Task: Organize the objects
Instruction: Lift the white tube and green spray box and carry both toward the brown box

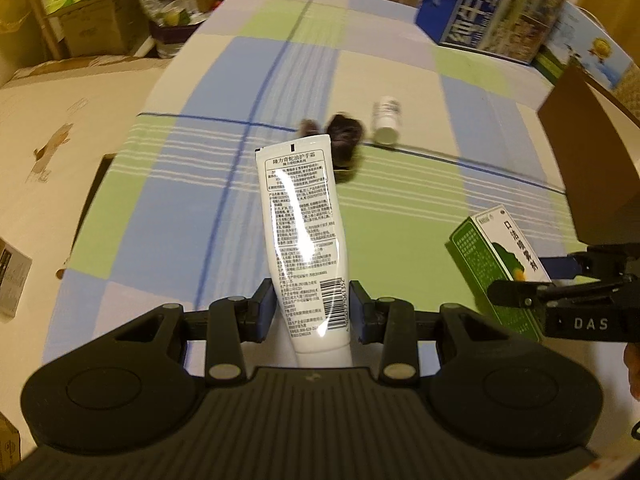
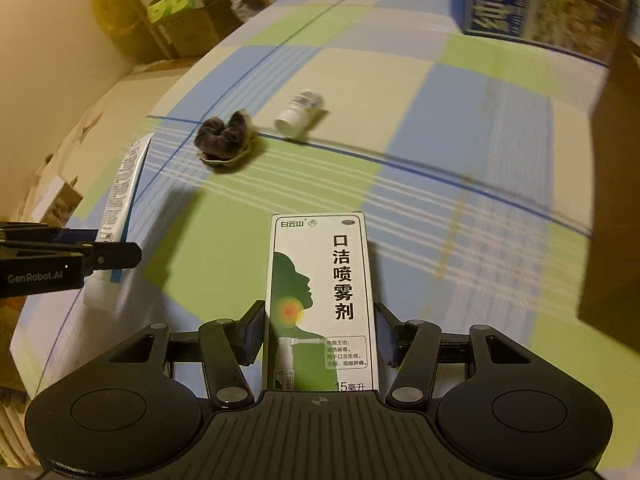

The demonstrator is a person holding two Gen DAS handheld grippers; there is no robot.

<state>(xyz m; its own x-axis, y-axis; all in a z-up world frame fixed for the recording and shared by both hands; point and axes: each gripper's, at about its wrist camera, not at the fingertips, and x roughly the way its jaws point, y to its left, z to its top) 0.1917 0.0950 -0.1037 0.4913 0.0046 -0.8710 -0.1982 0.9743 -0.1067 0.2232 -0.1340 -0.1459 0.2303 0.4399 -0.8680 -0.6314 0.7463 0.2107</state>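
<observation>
My left gripper (image 1: pixel 312 308) is shut on a white hand-cream tube (image 1: pixel 300 216), gripping it near the cap end, with the crimped end pointing away over the table. My right gripper (image 2: pixel 320 332) is shut on a green-and-white spray box (image 2: pixel 320 300), which points forward. In the left wrist view the same box (image 1: pixel 500 264) and the right gripper (image 1: pixel 520 292) show at the right edge. The tube (image 2: pixel 124 200) and the left gripper (image 2: pixel 116 258) appear at the left of the right wrist view. A dark scrunchie (image 2: pixel 226 138) and a small white bottle (image 2: pixel 300 114) on its side lie further out on the table.
The table wears a blue, green and cream checked cloth (image 1: pixel 400 208). A brown cardboard box (image 1: pixel 592 168) stands at the right, and a blue milk carton (image 1: pixel 492 4) at the far right corner. Stacked cartons (image 1: pixel 80 12) crowd the floor beyond the far left edge.
</observation>
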